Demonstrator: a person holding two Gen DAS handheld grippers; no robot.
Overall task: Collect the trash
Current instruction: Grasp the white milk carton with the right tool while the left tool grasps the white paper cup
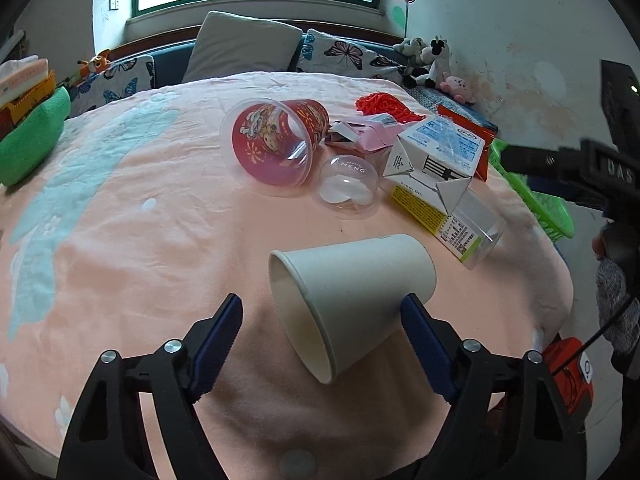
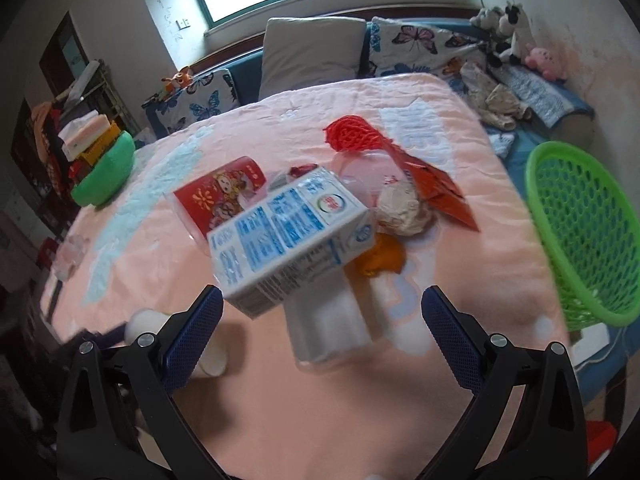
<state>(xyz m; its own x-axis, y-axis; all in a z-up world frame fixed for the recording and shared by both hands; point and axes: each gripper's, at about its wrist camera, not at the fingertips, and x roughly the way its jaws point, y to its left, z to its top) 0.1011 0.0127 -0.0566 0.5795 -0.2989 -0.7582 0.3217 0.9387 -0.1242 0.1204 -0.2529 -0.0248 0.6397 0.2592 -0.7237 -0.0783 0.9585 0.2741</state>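
Trash lies scattered on a bed (image 1: 120, 208) covered by a pink blanket with pale blue patches. A green mesh basket (image 2: 588, 232) sits at the bed's right edge. Largest of the litter is a blue-and-white carton (image 2: 288, 236), lying tilted on a clear plastic box (image 2: 328, 332) and other scraps. Next to it lies a red printed cup (image 1: 276, 140) on its side, then a white paper cup (image 1: 352, 300), also on its side, its mouth toward the camera. A clear dome lid (image 1: 347, 190) rests between the red cup and the carton. The left tongs (image 1: 322, 322) straddle the paper cup; the right pad touches it, the left pad stands apart. The right tongs (image 2: 322, 314) are wide apart, holding nothing, near the carton.
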